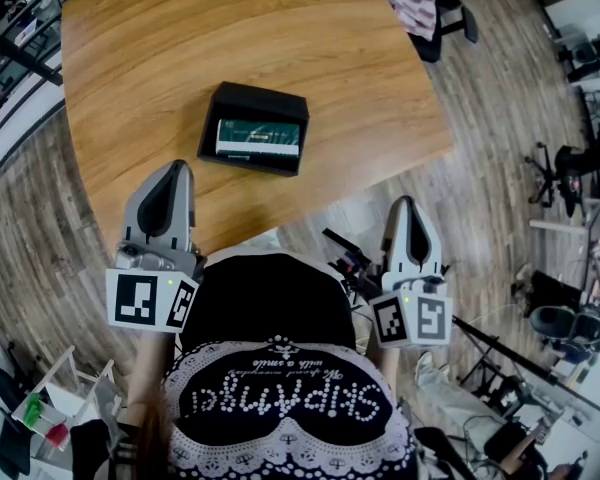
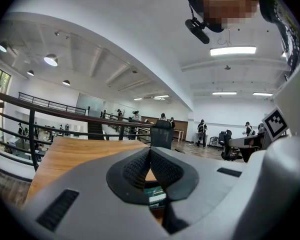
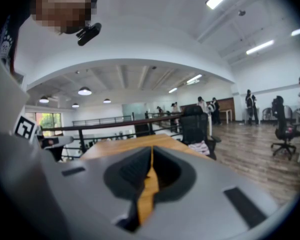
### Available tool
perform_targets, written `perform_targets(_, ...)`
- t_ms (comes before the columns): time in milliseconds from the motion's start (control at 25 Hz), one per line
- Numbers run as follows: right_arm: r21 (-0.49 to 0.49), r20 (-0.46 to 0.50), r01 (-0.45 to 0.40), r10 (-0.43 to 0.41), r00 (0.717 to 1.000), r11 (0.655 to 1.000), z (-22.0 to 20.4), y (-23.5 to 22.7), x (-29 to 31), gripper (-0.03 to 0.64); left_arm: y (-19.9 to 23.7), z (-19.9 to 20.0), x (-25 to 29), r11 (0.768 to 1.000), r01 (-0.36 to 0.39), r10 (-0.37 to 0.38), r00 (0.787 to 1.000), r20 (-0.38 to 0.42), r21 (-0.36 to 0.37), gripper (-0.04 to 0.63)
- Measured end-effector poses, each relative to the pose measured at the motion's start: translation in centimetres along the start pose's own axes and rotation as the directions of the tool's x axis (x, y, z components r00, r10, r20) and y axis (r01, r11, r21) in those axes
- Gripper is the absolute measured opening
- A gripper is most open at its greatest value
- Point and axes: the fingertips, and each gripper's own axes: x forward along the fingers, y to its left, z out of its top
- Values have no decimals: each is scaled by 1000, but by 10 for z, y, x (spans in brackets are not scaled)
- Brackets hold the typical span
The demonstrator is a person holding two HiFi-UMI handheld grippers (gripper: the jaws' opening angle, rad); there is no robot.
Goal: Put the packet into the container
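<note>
Nearest the person, the left gripper (image 1: 176, 174) and right gripper (image 1: 407, 210) both have their jaws pressed together on nothing; neither touches the table (image 1: 230, 28). Farther out, the packet (image 1: 258, 137) lies flat inside the black container (image 1: 280, 99), well apart from both grippers.

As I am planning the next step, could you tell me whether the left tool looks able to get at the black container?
Probably yes: only bare table lies between the left tool and the container, which sits ahead and slightly to its right. The tool's jaws are together, holding nothing.
</note>
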Motion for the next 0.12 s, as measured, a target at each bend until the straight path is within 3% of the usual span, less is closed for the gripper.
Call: perform_targets(120, -2, -2, -1, 1, 1000, 1000, -2, -1, -1, 35, -1, -1, 0, 1000, 2, -2, 1000, 0, -1, 31)
